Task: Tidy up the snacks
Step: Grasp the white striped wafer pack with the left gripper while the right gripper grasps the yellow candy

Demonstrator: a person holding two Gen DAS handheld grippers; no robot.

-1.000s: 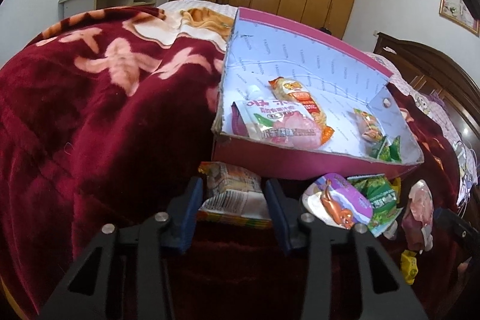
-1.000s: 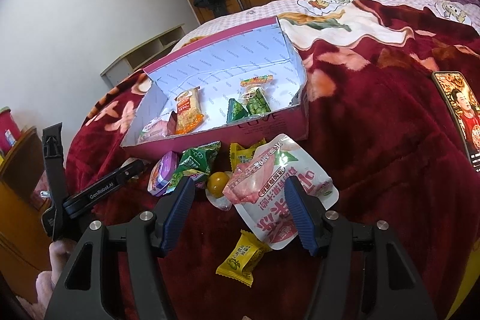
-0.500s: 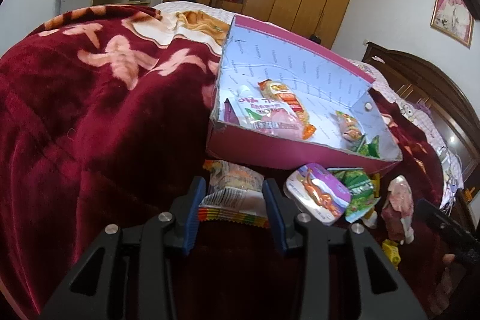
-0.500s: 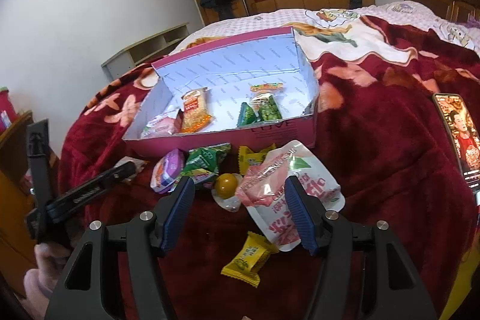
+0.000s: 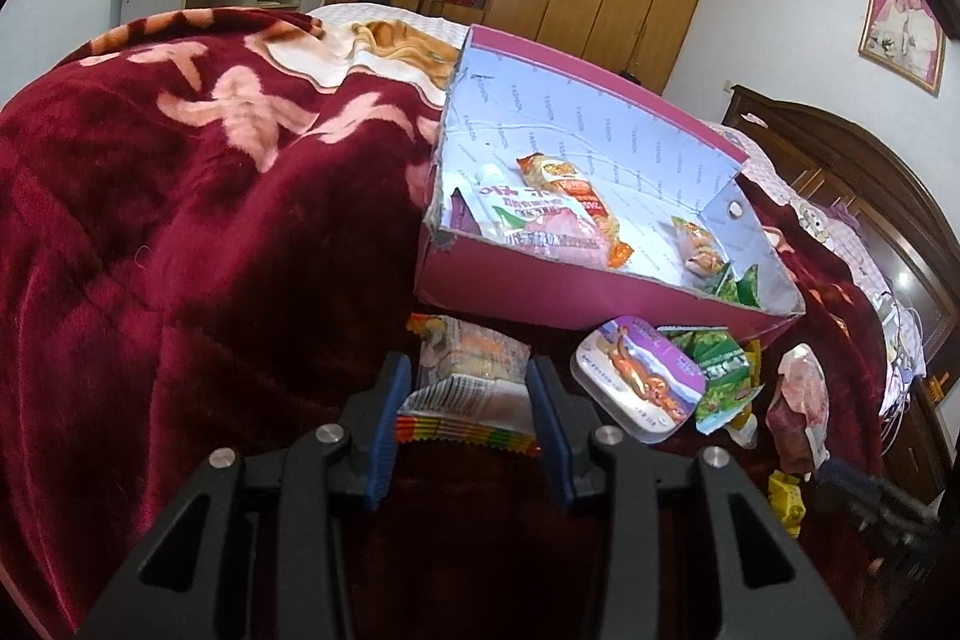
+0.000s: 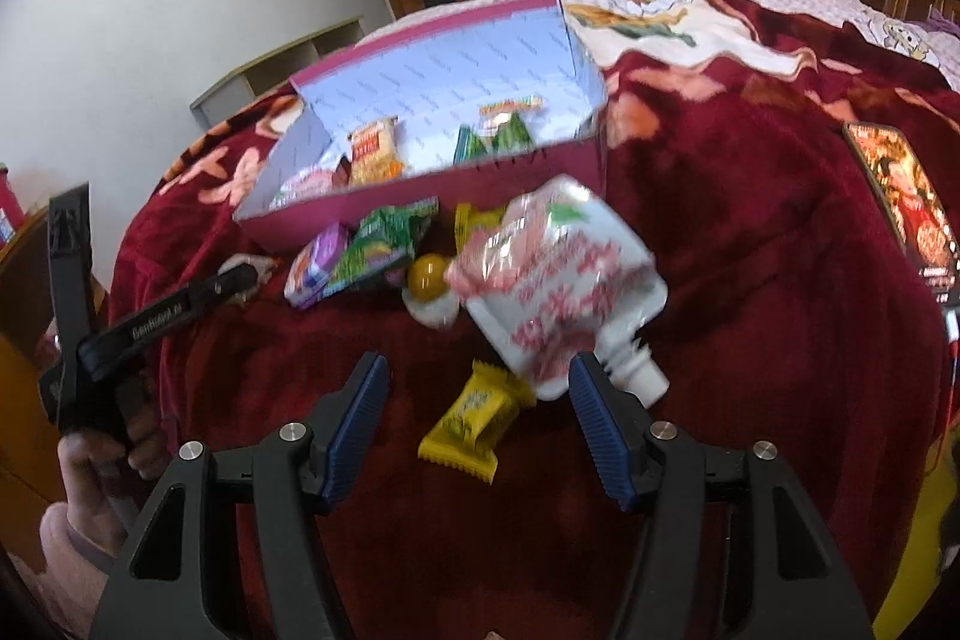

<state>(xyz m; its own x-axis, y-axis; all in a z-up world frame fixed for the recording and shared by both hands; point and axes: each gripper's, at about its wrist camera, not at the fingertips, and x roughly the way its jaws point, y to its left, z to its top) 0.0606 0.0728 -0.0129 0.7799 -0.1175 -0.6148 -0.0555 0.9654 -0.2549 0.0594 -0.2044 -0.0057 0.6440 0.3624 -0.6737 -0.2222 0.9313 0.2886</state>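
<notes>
**Snack sort: left fingers straddle a packet, right fingers wide over the loose pile**

Nearest to me on the left, my left gripper (image 5: 470,415) has its blue pads either side of a flat striped packet (image 5: 471,388) lying on the red blanket (image 5: 180,250). The pads sit narrow and close to the packet's edges; I cannot tell whether they press it yet. The packet lies flat on the blanket, which I judge is why I come at it low, from its near end.

On the right, my right gripper (image 6: 480,424) is spread wide and holds nothing. Between its pads lies a small yellow candy (image 6: 471,427); just beyond, a white and pink pouch (image 6: 555,274) points its cap toward my right pad. I judge the wide spread suits the pouch's breadth rather than the candy.

Further out, a purple tub (image 5: 637,379), green packets (image 6: 384,244) and a round yellow sweet (image 6: 427,273) crowd against the front wall of the pink box (image 5: 576,298), near at hand for lifting over that wall.

Inside the box lie another pouch (image 5: 528,217), an orange packet (image 5: 570,190) and green triangles (image 5: 741,287), spaced apart along the floor. A fair share of the snacks is not yet in the box
</notes>
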